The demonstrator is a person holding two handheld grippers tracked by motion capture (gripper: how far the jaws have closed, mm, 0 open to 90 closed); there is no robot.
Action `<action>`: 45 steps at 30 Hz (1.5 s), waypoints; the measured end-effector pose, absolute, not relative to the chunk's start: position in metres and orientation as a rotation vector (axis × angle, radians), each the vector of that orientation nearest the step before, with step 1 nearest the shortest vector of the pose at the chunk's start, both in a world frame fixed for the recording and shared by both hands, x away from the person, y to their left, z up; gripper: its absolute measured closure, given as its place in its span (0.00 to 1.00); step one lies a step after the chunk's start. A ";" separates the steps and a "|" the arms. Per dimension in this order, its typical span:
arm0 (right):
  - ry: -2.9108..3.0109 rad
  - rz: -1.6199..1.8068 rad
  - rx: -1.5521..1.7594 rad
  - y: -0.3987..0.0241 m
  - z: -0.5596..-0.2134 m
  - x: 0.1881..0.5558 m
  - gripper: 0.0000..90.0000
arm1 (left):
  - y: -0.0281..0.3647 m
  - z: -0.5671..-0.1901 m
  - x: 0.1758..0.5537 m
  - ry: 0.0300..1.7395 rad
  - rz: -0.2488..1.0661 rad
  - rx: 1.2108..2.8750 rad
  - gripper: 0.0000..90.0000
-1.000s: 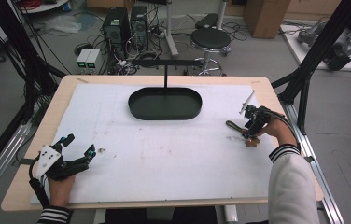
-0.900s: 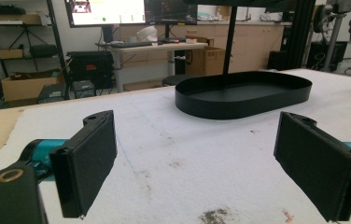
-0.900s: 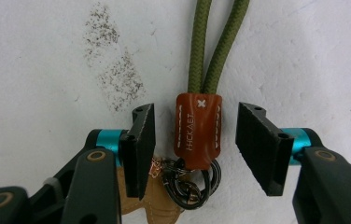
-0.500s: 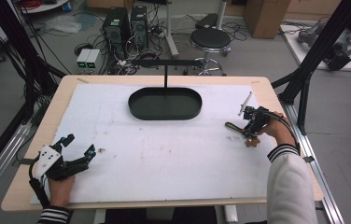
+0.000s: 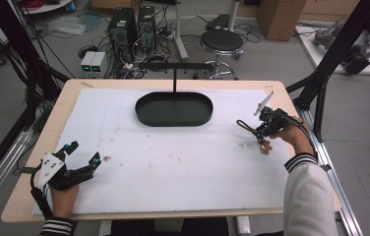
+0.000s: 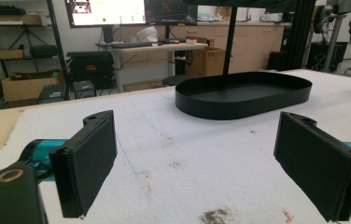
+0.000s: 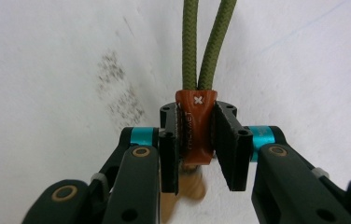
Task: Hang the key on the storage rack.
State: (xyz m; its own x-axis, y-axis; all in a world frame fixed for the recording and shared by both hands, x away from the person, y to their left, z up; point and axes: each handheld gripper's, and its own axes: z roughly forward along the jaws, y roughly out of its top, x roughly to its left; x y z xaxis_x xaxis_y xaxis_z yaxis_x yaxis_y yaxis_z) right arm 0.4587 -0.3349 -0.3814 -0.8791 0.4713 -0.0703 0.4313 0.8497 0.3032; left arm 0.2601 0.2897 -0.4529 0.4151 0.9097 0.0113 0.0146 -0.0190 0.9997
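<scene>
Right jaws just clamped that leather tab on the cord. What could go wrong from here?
1. The right gripper pinches only the narrow brown tab; it may slip or twist out on lifting.
2. The green cord loop trails free and might drag on the white mat or catch the black tray rim.

Olive-green braided cord loop (image 7: 205,44) joined by an orange-brown leather tab (image 7: 195,128) stamped with a white cross. Tab clamped between the black pads; cord strands extend across the white table cover (image 7: 47,56), near its right edge.

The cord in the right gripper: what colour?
Olive green cord, clearest in the right gripper view.
</scene>
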 end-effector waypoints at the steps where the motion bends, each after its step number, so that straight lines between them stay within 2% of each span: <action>1: 2.878 0.456 0.711 -0.335 -0.379 0.457 0.80 | 0.290 -0.453 0.260 0.893 0.890 1.406 0.15; 17: 2.616 0.955 0.806 -0.327 -0.344 0.443 0.80 | 0.290 -0.453 0.260 0.893 0.891 1.408 0.15; 27: 2.412 1.137 0.856 -0.317 -0.326 0.440 0.80 | 0.290 -0.453 0.260 0.893 0.889 1.407 0.15; 45: 2.156 1.209 0.939 -0.285 -0.304 0.443 0.80 | 0.290 -0.453 0.260 0.891 0.891 1.405 0.15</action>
State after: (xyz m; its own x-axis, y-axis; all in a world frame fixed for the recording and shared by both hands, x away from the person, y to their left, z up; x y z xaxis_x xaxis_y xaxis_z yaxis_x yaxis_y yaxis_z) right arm 0.4435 -0.2855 -0.3043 -0.6417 0.7623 -0.0839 0.3262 0.3702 0.8698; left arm 0.2600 0.2897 -0.4529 0.4160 0.9093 0.0122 0.0123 -0.0190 0.9997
